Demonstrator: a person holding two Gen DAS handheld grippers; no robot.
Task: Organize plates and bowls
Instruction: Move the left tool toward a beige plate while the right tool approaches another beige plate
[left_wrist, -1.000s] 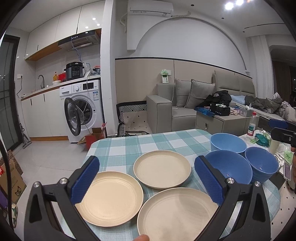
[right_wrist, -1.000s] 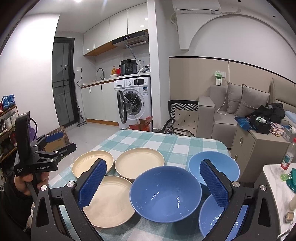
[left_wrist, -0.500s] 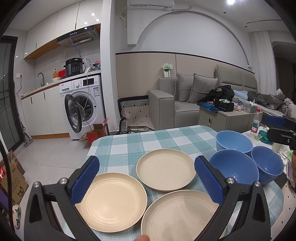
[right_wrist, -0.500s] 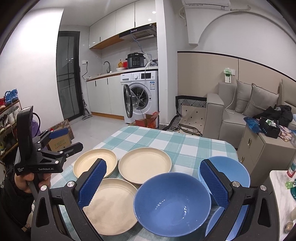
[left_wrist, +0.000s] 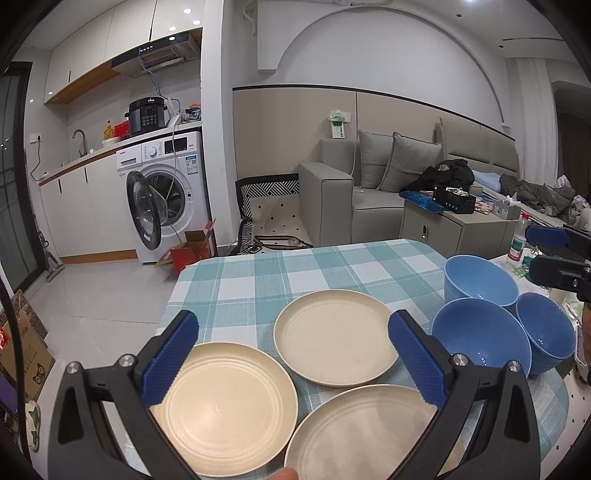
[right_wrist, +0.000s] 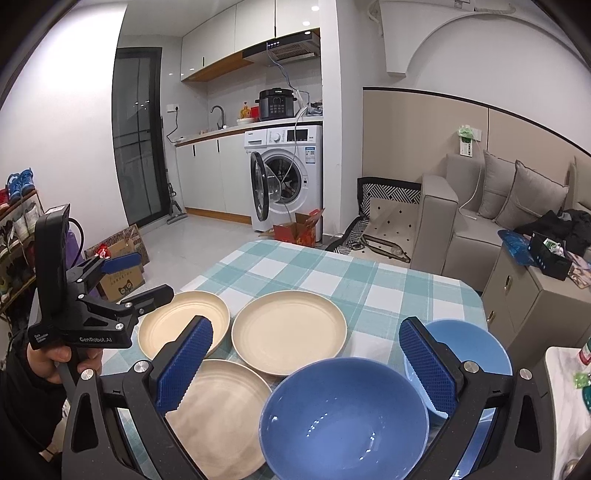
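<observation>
Three beige plates lie on the checked tablecloth (left_wrist: 295, 269): one near left (left_wrist: 221, 406), one further back (left_wrist: 334, 336), one near right (left_wrist: 362, 432). Three blue bowls (left_wrist: 480, 336) cluster at the table's right edge. My left gripper (left_wrist: 291, 328) hovers open above the plates, holding nothing. My right gripper (right_wrist: 306, 328) is open too, over the dark blue bowl (right_wrist: 343, 413) and next to the light blue bowl (right_wrist: 469, 347). In the right wrist view the plates (right_wrist: 290, 328) lie to the left, and the left gripper (right_wrist: 144, 277) is held by a hand at the table's left edge.
Beyond the table are a washing machine (left_wrist: 166, 199) with its door open, a red box (left_wrist: 188, 253) on the floor, a grey sofa (left_wrist: 354, 199) and a side cabinet (left_wrist: 454, 225). Cardboard boxes (right_wrist: 122, 266) stand on the floor to the left.
Both grippers have edged slightly closer to the table, so the dishes look a little larger. Plates and bowls have not moved. Both jaws stay open.
</observation>
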